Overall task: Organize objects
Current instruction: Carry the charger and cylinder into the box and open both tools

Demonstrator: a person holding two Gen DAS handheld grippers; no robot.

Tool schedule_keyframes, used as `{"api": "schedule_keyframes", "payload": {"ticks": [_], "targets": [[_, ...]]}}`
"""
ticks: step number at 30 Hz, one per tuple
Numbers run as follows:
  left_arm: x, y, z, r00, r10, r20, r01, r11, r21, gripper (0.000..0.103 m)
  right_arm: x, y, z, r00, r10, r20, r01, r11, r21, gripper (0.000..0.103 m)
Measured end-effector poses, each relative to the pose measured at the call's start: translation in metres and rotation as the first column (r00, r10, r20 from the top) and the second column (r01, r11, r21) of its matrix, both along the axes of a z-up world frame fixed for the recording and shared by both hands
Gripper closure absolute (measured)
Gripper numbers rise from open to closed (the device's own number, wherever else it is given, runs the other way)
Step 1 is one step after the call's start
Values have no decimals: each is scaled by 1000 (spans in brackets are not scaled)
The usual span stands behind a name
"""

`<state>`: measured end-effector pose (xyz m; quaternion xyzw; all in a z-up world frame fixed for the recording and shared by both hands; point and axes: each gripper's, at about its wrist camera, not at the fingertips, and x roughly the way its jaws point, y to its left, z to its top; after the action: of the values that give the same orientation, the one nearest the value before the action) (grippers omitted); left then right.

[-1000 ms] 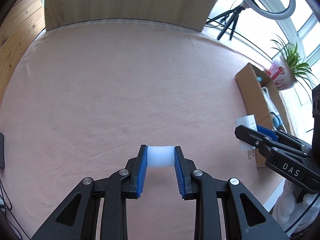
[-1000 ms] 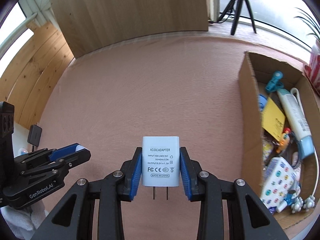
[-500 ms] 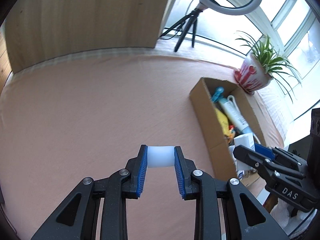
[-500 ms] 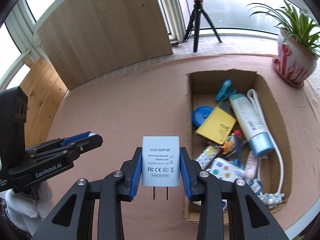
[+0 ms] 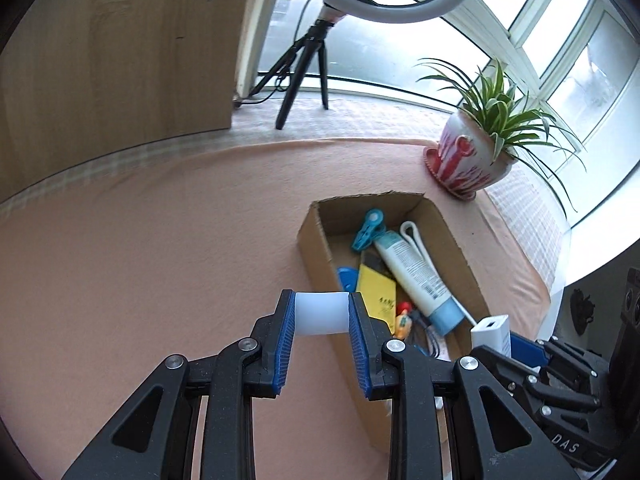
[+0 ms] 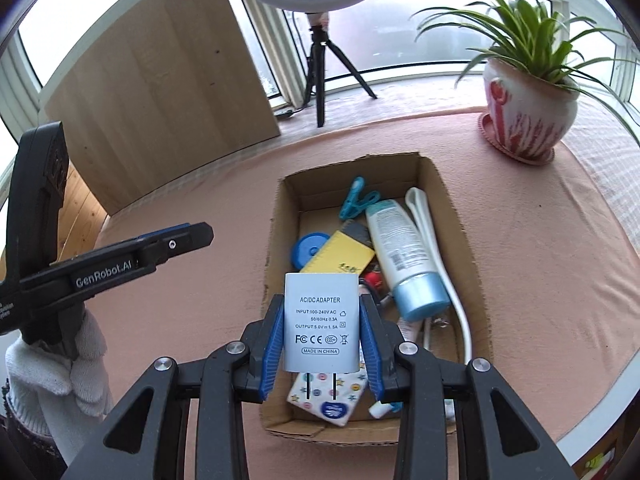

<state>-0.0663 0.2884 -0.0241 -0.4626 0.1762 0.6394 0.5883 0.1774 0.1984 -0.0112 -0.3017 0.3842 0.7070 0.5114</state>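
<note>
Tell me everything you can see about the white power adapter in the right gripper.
The power adapter is a small white plastic block with grey printed text reading AC/DC ADAPTER and two metal prongs pointing down toward the camera. It is held upright, clamped on both sides by the blue pads of the right gripper, in front of the open cardboard box in this view.

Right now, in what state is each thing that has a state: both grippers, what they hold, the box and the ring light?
left gripper: jaws shut on a white block, held above the cloth beside the box.
right gripper: jaws shut on the AC/DC adapter, prongs pointing back, above the box.
cardboard box: open on top, partly filled.
ring light: on its tripod; lit or not, cannot tell.
</note>
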Motion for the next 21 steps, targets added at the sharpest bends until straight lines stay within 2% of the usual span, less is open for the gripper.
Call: {"api": "schedule_keyframes", "payload": {"ticks": [12, 21], "targets": [[20, 56, -14, 1000, -20, 16, 20, 1000, -23, 75, 21, 5, -4, 1000, -12, -4, 12, 1000, -5, 71], [31, 81, -17, 1000, -17, -23, 16, 999, -39, 75, 27, 10, -7, 1000, -17, -14, 17, 1000, -9, 71]]}}
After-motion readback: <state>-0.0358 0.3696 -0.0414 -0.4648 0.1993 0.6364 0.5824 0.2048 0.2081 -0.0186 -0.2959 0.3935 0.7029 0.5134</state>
